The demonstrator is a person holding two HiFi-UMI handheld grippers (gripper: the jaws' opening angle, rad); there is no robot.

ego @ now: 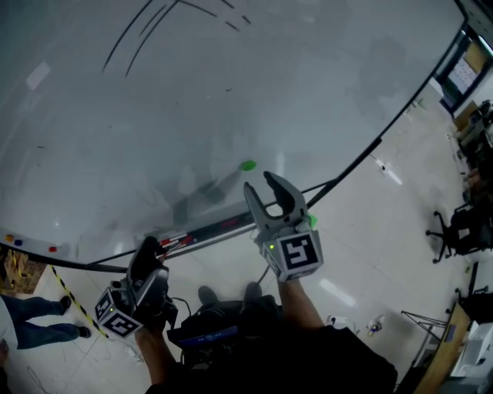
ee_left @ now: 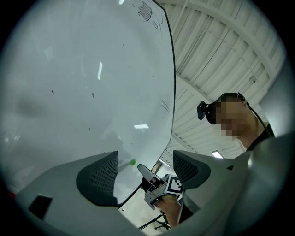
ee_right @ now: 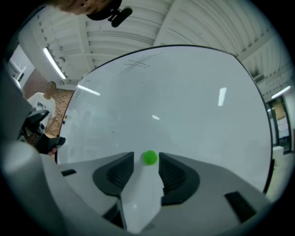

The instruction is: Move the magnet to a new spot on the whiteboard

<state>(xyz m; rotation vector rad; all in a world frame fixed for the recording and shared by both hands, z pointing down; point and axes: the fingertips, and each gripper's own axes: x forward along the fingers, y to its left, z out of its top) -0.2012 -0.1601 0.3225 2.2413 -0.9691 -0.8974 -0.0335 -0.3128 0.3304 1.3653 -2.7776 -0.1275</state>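
Observation:
A small green magnet [ego: 247, 165] sticks to the whiteboard [ego: 231, 92], low and near the middle. My right gripper [ego: 264, 185] stands open just below it with its jaws pointing at it, a short gap away. In the right gripper view the magnet [ee_right: 149, 157] lies straight ahead between the two jaw tips of the right gripper [ee_right: 145, 169], untouched. My left gripper [ego: 147, 250] hangs lower left, off the board, open and empty. The left gripper view shows the left gripper [ee_left: 144, 170] with its jaws wide apart, the magnet [ee_left: 132, 162] and the right gripper [ee_left: 159, 184] beyond them.
The board's ledge [ego: 204, 229] holds markers below the magnet. Red and blue magnets [ego: 15, 242] sit at the board's lower left corner. Black pen strokes [ego: 154, 23] mark the top. A person's legs [ego: 38, 315] stand lower left by striped tape [ego: 73, 296]. An office chair [ego: 454, 231] stands at right.

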